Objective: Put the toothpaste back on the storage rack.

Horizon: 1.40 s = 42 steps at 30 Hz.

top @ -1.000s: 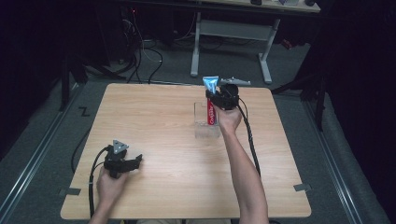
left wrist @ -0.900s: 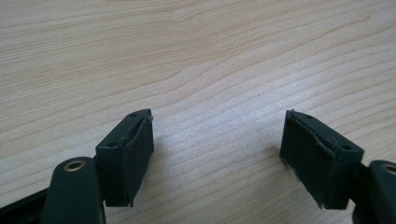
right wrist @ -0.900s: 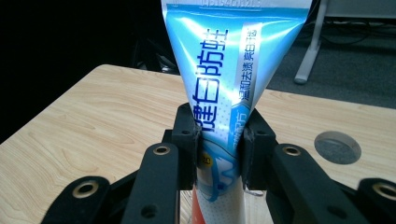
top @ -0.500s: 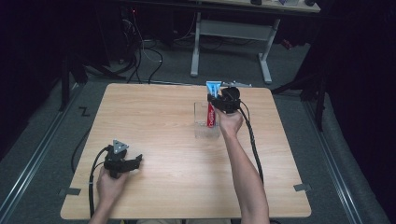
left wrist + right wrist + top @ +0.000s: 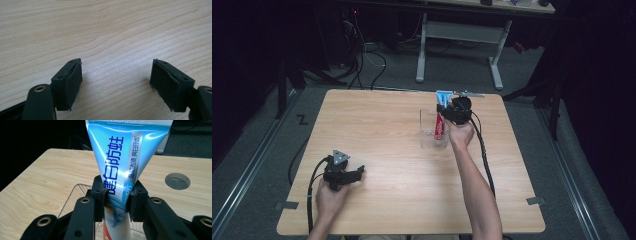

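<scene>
Two grippers on my high view — right gripper (image 5: 445, 111) clamps the toothpaste tube (image 5: 438, 126) upright in a clear plastic box (image 5: 426, 131) at the far side of the wooden table (image 5: 387, 125). Left gripper (image 5: 116, 82) view: jaws apart over bare grain. Right gripper view: pads pinch the glossy tube mid-body — soft, light, slippery, so I'd grip near the stiffer crimp.

The light wooden bench (image 5: 387, 130) lies bare across its whole left half and middle, so a hand could pass there freely from the near edge to the far edge. Obstacles cluster at the far right: a clear plastic rectangular holder (image 5: 428, 131) with an upright blue-and-red toothpaste tube (image 5: 439, 122) in it, and the right gripper (image 5: 451, 111) clamped on that tube. Near the front left corner sits the left gripper (image 5: 357, 173), its fingers (image 5: 68, 85) spread over bare wood.
</scene>
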### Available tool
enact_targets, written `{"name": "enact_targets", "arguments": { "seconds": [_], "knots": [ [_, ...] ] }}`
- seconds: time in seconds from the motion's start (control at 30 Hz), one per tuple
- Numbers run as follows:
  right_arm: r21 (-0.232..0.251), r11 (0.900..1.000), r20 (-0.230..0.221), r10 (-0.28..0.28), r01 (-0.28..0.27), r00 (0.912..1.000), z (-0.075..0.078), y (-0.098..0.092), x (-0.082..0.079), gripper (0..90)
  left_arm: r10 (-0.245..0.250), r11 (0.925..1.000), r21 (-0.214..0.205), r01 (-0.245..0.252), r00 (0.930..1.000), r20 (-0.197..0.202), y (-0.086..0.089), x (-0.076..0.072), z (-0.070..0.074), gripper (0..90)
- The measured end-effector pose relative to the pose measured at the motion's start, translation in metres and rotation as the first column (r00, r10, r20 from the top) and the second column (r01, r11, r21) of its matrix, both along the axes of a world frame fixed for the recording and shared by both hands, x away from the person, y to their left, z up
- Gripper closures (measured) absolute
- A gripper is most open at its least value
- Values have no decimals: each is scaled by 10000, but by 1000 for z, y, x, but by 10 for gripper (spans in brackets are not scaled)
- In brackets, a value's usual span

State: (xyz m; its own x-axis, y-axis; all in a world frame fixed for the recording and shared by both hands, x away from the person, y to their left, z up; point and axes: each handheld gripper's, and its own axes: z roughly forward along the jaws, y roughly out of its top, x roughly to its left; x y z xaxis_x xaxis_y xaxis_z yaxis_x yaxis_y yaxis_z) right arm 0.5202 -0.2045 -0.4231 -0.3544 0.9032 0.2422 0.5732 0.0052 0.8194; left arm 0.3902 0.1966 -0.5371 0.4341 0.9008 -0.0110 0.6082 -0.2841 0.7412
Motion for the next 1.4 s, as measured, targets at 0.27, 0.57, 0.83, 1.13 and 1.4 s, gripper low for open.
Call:
{"name": "enact_targets", "arguments": {
  "seconds": [0.27,0.57,0.83,1.13,1.4],
  "knots": [
    [-71,10000,-154,12,-13,9999,-2,-3,-2,704,2,10000,4,-2,10000,0,0,0,0,258],
    [64,10000,-272,-3,5,9996,-4,-6,-3,697,11,10000,6,-11,10000,-2,0,0,0,259],
    [-260,9996,-292,-121,114,9995,-2,-10,-5,677,20,10000,5,-20,10000,0,0,0,0,259],
    [-612,9977,-251,-299,283,9992,-1,-15,-7,641,22,10000,4,-22,10000,-1,0,0,0,259],
    [-761,9962,-189,-437,422,9989,0,-19,-8,607,28,10000,3,-28,10000,0,0,0,0,259]
  ]
}}
